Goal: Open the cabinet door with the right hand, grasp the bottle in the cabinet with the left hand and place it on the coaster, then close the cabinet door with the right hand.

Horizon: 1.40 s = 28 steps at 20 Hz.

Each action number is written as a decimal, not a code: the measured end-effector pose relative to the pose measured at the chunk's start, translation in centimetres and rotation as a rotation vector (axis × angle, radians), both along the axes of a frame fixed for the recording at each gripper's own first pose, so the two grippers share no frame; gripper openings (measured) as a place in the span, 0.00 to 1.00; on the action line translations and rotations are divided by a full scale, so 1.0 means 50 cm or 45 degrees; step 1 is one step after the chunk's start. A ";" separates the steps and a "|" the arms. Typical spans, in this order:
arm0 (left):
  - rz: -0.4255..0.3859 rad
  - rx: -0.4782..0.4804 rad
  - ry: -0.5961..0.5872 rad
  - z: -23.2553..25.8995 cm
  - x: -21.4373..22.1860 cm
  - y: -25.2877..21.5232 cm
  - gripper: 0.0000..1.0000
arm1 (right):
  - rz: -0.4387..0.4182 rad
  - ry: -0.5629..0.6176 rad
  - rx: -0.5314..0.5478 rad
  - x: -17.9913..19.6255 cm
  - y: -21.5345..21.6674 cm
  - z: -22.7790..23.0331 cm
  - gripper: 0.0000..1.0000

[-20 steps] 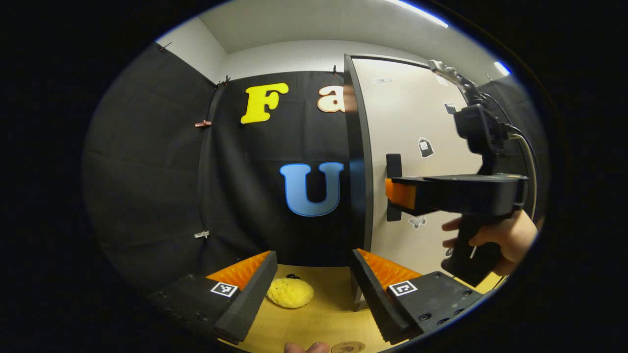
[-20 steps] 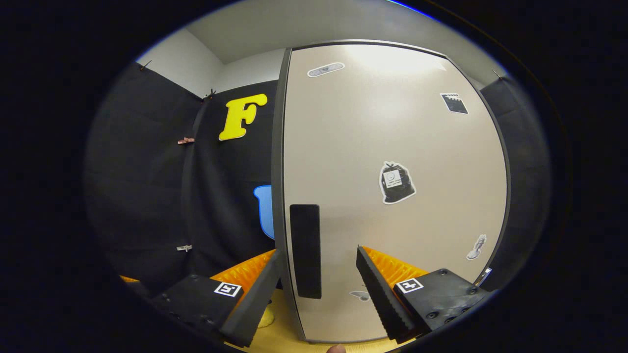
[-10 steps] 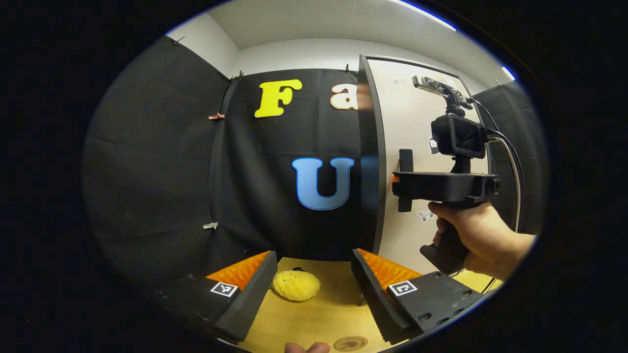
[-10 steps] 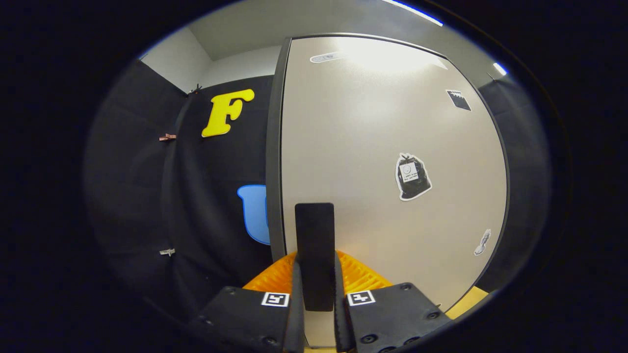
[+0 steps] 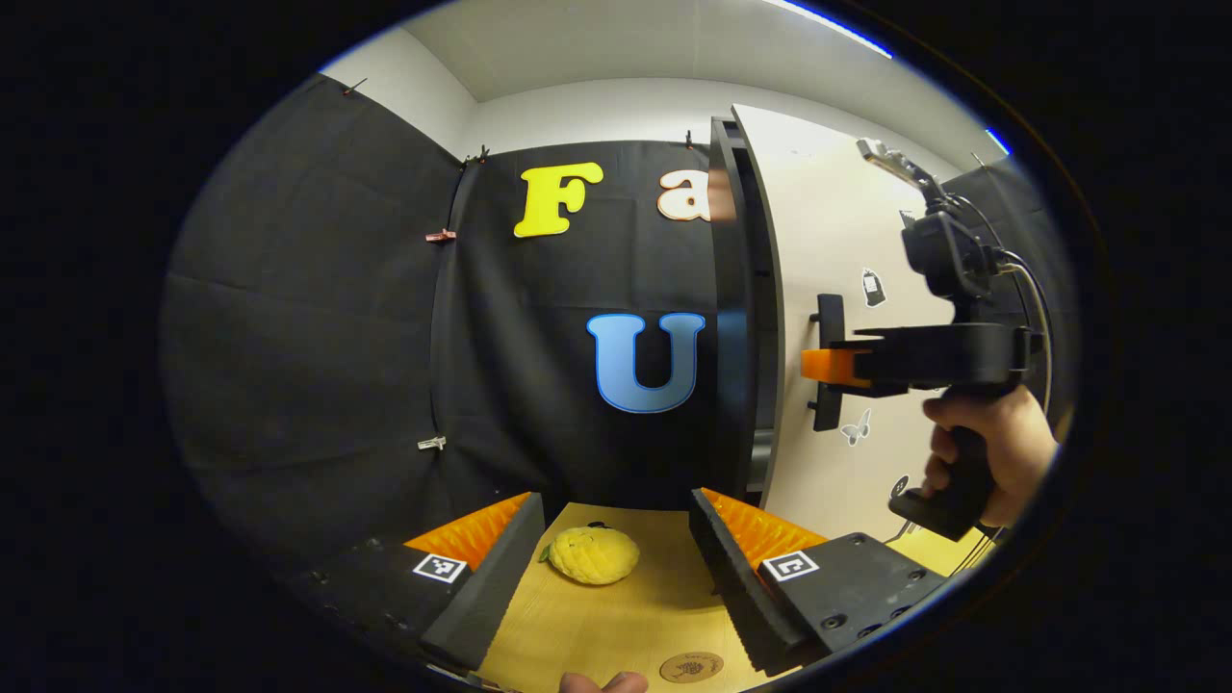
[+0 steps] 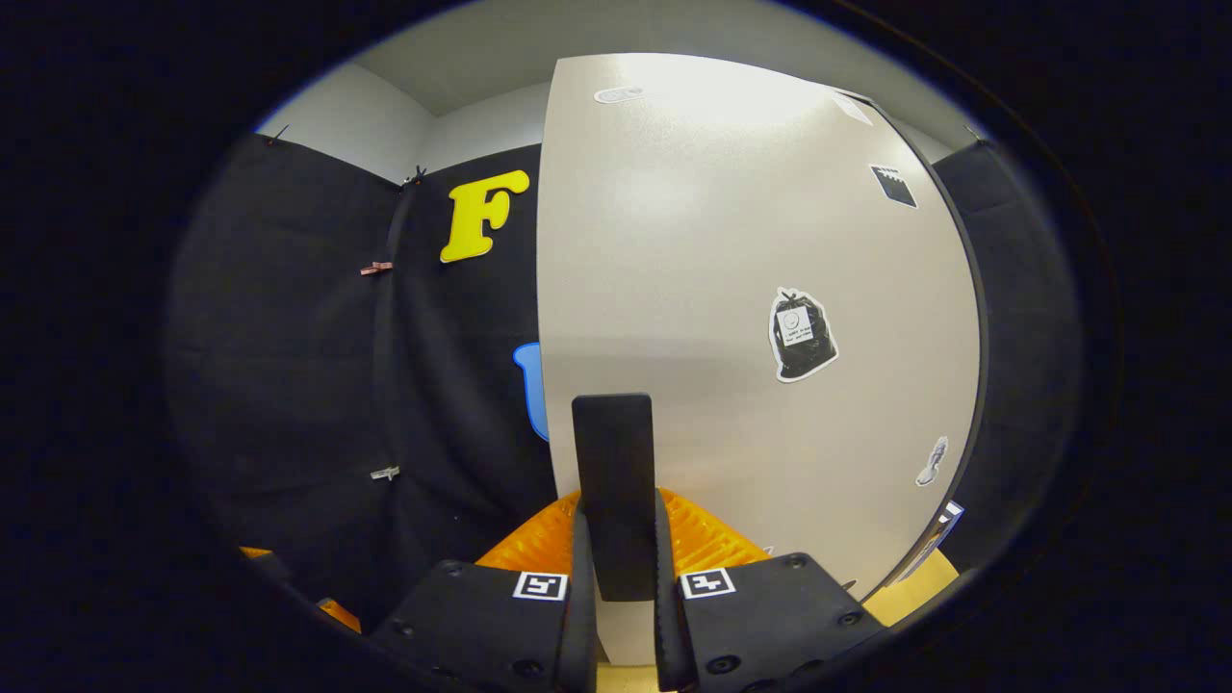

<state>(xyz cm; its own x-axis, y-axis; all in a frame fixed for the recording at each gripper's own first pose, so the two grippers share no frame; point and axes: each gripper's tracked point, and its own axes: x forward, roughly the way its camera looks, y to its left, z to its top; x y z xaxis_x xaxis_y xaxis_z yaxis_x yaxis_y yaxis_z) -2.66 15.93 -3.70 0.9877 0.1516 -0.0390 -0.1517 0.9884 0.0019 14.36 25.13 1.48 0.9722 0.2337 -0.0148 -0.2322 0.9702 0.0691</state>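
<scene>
With the right gripper (image 6: 618,616) clamped on the beige cabinet door's (image 6: 731,289) black bar handle (image 6: 613,481), swing wide along the hinge arc while the open-jawed left gripper (image 5: 616,568) waits.

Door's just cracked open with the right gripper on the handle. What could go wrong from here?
1. The right gripper pinches the handle near its lower end; the handle could slip from the fingers as the door swings.
2. The left gripper waits open close to the door's edge; a wider swing might hit it.
3. The bottle isn't visible yet, so the left reach is unplanned.
</scene>
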 end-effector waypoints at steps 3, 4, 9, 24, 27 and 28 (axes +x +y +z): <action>-0.018 0.012 -0.008 0.008 -0.010 -0.025 0.96 | 0.040 0.003 0.011 -0.056 -0.041 0.003 0.28; -0.024 0.017 -0.009 0.012 -0.015 -0.035 0.95 | 0.054 0.006 0.007 -0.068 -0.053 0.004 0.23; -0.053 0.024 -0.012 0.023 -0.034 -0.078 0.95 | 0.122 0.045 0.024 -0.125 -0.100 0.009 0.28; -0.222 -0.002 -0.028 0.049 -0.033 -0.221 0.95 | 0.035 0.026 0.003 -0.253 -0.291 0.023 0.27; -0.258 -0.022 -0.032 0.050 -0.017 -0.256 0.95 | -0.037 0.042 0.022 -0.265 -0.331 0.020 0.27; -0.273 -0.025 -0.032 0.052 -0.011 -0.270 0.94 | -0.063 0.050 0.020 -0.270 -0.344 0.016 0.27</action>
<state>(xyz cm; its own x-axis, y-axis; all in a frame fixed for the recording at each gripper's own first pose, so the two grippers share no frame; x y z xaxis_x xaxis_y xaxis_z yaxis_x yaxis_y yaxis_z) -3.20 2.43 -1.10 0.9979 -0.0624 -0.0150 0.0621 0.9979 -0.0189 0.88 7.91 2.27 0.9814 0.1855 -0.0500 -0.1804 0.9792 0.0926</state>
